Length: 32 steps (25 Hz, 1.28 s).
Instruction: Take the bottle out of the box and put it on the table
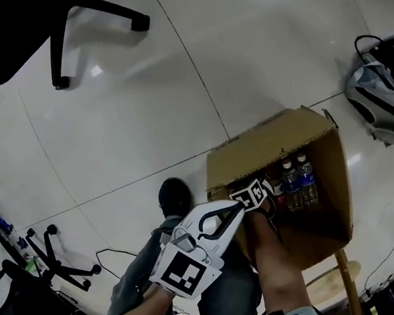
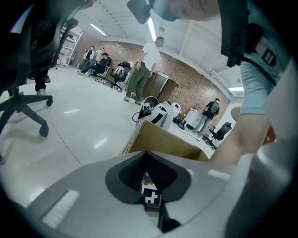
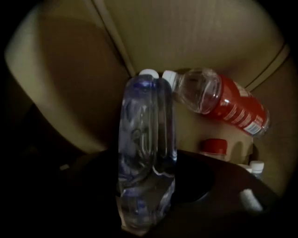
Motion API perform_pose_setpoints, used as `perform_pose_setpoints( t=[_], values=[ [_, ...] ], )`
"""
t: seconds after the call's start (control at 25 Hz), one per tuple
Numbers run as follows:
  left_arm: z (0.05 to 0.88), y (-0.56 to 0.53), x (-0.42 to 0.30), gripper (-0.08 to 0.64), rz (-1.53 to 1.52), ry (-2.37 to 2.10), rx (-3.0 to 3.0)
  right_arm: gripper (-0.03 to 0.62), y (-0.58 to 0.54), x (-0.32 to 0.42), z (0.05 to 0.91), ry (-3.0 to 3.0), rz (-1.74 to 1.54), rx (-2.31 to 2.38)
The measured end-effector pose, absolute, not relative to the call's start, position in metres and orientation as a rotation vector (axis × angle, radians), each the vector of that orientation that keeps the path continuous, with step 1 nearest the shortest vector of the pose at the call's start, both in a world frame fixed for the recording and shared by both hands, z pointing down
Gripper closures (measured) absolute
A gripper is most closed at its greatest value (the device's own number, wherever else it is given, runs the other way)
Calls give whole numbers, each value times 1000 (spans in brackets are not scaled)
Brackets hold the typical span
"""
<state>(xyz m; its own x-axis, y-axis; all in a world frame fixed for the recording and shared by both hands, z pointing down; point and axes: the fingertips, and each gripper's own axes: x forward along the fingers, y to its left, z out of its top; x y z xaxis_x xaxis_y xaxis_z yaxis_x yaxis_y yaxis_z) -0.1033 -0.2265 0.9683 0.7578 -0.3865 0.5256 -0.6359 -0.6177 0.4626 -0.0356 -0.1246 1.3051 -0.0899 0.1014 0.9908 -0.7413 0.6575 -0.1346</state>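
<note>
Bottle of clear plastic (image 3: 146,153), capped in white, lies inside the brown cardboard box (image 1: 281,138). It runs lengthwise between the fingers of the right gripper (image 1: 263,209), with its cap pointing away from the camera. Those fingers stand spread, 1 dark finger on each side of it, not squeezing it. Just beside its cap a second clear bottle with a red label (image 3: 223,104) lies tilted near the box wall, and a red cap (image 3: 214,148) shows lower down. In the head view the right gripper reaches down into the open box, where 2 upright blue-labelled bottles (image 1: 292,185) stand side by side. The left gripper (image 1: 234,211) hovers at the box's near wall, its grey fingers pressed together at the tips and holding nothing. A pale tiled floor (image 1: 140,110) spreads around the box.
</note>
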Motion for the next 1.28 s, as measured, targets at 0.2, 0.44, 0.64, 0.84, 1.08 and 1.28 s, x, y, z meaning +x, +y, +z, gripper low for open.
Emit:
perform_pose_setpoints(
  t=[0.2,0.44,0.64,0.84,1.08,1.28],
  values=[
    [966,-235,-114,549,473,-806,2311,276,-124,-32,1307,-1522,741,574],
    [954,-219,-116,549,513,-761,2333,334,-139,-45,1267,-1666,834,607],
    [916,-214,-108,549,527,-734,2371,328,-169,-58,1171,-1903,833,790],
    [838,-219,-97,548,482,-716,2470,325,-188,-54,1026,-2096,775,972],
    [712,-219,-71,549,448,-692,2602,322,-203,-28,808,-2297,608,1200],
    [590,-207,-36,549,330,-641,2709,319,-203,11,619,-2436,462,1439]
  ],
)
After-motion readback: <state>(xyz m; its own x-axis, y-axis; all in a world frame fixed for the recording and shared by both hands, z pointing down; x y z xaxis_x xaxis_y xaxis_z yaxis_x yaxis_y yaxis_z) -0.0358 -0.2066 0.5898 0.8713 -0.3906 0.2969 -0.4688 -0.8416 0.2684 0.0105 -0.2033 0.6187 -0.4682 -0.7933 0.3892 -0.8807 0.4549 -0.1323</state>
